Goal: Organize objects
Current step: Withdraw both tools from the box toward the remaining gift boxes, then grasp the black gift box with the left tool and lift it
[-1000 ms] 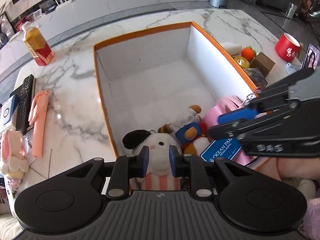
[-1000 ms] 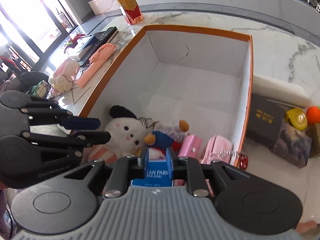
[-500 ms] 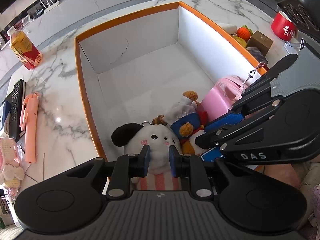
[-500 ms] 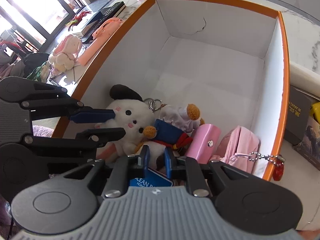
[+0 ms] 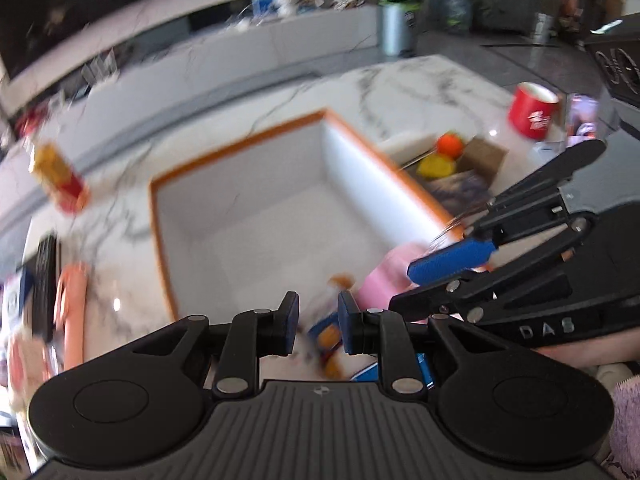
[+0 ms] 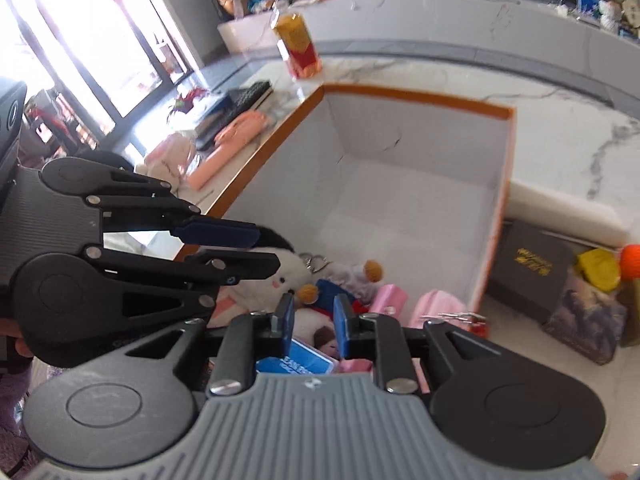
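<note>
Cardboard walls, white inside with an orange rim, form the box ahead of both my grippers. My left gripper and right gripper each hang narrowly parted, gripping nothing. Below my right fingers lie a fluffy white plush, a glossy blue card and soft pink pouches.
</note>
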Demonstrator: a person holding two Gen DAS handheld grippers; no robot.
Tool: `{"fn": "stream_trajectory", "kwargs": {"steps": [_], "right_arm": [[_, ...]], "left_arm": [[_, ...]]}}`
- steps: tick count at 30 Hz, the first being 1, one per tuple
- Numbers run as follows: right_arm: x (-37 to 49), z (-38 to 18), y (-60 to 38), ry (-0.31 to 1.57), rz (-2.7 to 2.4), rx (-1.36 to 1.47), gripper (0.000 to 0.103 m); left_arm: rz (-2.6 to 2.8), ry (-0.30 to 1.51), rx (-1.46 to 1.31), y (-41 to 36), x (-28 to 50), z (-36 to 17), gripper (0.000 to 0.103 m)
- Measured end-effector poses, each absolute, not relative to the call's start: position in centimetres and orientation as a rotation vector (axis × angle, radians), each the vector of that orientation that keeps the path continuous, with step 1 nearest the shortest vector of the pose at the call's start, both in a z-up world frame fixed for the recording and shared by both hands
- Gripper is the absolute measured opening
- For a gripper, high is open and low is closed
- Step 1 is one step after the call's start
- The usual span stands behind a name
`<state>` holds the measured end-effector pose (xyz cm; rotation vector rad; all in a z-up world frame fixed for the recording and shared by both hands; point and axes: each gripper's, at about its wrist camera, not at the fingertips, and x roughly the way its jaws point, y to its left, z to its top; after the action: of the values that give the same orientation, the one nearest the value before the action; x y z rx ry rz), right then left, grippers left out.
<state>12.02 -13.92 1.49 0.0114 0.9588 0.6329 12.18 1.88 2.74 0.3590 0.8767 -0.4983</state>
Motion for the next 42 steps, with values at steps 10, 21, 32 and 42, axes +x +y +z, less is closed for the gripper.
{"fn": "stream_trajectory", "kwargs": {"steps": [10, 21, 32, 42], "right_arm": [[10.8, 2.1, -23.6, 0.869, 0.405, 0.087, 0.052], [13.5, -3.7, -30.2, 0.937, 0.233, 0.105, 0.064], [17.7, -7.0, -32.7, 0.93, 0.208, 0.165, 0.068], [19.4, -8.7, -35.3, 0.944, 0.198, 0.294, 0.065]], "left_arm": [[-0.686, 0.757, 0.605, -7.2, 10.3, 2.2, 0.044], [-0.782, 0.73, 0.908, -14.6, 13.1, -2.1, 0.072], [-0.817, 0.898, 0.991, -19.0, 20.6, -6.5, 0.079], [-0.613, 1.16, 0.672, -20.2, 26.5, -7.6, 0.079]]}}
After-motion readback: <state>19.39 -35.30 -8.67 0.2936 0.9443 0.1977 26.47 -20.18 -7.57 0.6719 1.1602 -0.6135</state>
